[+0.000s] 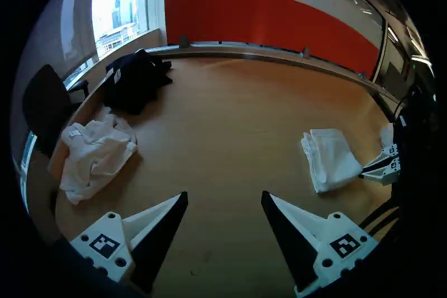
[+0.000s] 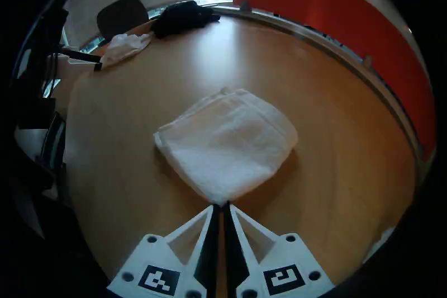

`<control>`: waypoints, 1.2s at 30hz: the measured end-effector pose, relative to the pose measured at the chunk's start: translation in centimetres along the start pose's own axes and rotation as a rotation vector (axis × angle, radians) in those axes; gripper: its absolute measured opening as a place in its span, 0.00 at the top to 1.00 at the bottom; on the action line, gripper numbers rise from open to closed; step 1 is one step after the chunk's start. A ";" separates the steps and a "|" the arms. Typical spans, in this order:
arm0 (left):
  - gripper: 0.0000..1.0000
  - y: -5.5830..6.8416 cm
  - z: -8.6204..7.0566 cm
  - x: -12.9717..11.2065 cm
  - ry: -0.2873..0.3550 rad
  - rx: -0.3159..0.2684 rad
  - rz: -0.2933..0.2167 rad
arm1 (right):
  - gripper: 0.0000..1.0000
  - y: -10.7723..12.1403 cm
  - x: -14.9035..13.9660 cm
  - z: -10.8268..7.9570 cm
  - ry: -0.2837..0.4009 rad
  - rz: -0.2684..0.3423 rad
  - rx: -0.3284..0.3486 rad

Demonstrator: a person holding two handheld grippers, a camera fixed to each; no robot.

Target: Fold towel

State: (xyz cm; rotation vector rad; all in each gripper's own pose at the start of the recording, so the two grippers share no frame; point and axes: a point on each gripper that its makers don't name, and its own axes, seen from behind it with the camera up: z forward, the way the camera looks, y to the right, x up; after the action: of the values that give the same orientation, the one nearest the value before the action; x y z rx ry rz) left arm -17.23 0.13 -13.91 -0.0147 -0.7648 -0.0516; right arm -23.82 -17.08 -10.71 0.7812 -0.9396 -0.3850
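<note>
The towel (image 2: 226,141) is seen folded into a thick, compact square on the table (image 2: 335,147), at the centre of the right gripper view. The folding is judged done or nearly so: the layers are stacked and no loose flap is seen. At most a last squaring-up is thought to be left.

At 6 o'clock the right hand-held gripper (image 2: 222,207) is held with its fingers pressed together, tips right at the towel's near corner. No cloth is seen between them. The left hand-held gripper (image 1: 223,194) is held wide open over bare table, gripping nothing, well apart from the towel.

In the left gripper view the towel is shown at 3 o'clock from the side, so its stacked edges are revealed. A crumpled white cloth (image 1: 95,155) at 9 o'clock and a dark garment (image 1: 134,77) at 10 o'clock are shown close by. In the right gripper view both are set far off, near 11 o'clock, while the towel's flat top is shown plainly.
</note>
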 end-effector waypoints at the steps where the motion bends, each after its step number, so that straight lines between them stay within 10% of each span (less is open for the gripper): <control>1: 0.02 0.0 0.0 0.0 0.000 -0.001 0.000 | 0.95 0.1 0.2 -0.1 0.004 -0.001 -0.002; 36: 0.02 0.9 -0.6 1.7 0.041 -0.047 0.030 | 0.95 2.3 13.9 -6.5 0.231 -0.111 -0.045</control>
State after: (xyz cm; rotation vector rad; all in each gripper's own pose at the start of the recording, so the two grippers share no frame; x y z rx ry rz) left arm -15.57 0.96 -13.17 -0.0698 -0.7223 -0.0408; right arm -10.80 -21.21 -3.39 0.8197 -0.6712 -0.4022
